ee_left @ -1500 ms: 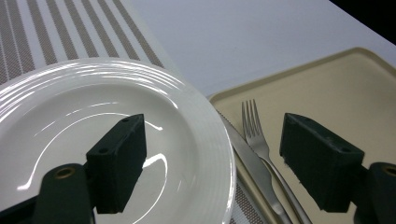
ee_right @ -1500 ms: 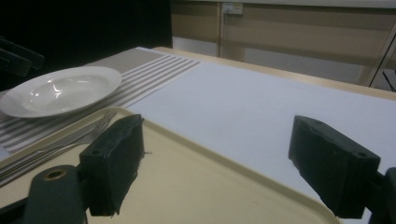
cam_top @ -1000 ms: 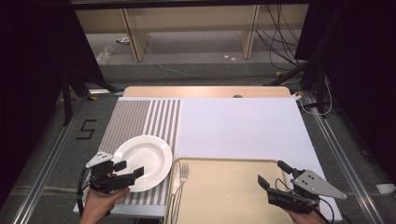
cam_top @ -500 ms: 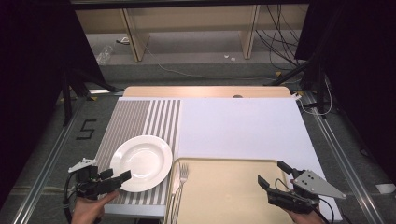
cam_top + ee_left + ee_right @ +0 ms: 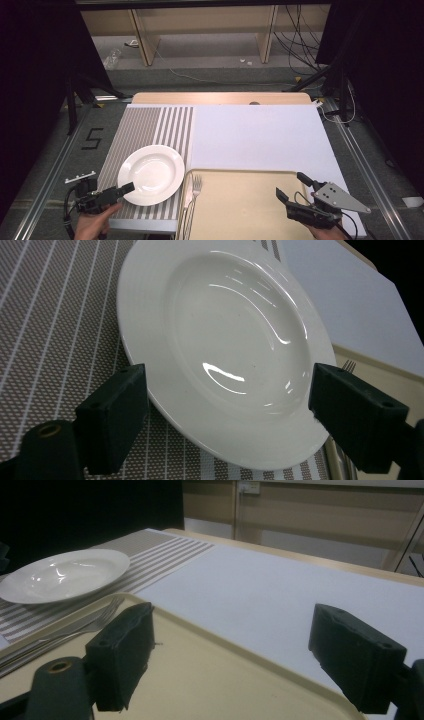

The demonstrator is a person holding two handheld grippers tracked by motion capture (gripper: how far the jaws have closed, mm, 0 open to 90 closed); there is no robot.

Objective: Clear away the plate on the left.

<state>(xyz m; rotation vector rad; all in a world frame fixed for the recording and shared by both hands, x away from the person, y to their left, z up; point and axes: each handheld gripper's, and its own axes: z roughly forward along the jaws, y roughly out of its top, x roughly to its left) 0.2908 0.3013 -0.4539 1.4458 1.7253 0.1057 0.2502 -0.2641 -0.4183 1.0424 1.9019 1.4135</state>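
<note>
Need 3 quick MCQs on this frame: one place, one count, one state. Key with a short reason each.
1. Where does the white plate rest?
A. on the striped mat
B. in the beige tray
C. on the white sheet

2. How many forks lie at the tray's left edge?
A. none
B. one
C. three

3. How do the left tongs stand at the plate?
A. shut beside the rim
B. shut on the fork
C. open, jaws straddling the near rim

Key:
1 A: the striped mat shows all round the plate in the high view.
2 B: a single fork lies at the left edge of the tray.
3 C: the left gripper view shows one jaw on each side of the rim, wide apart.
</note>
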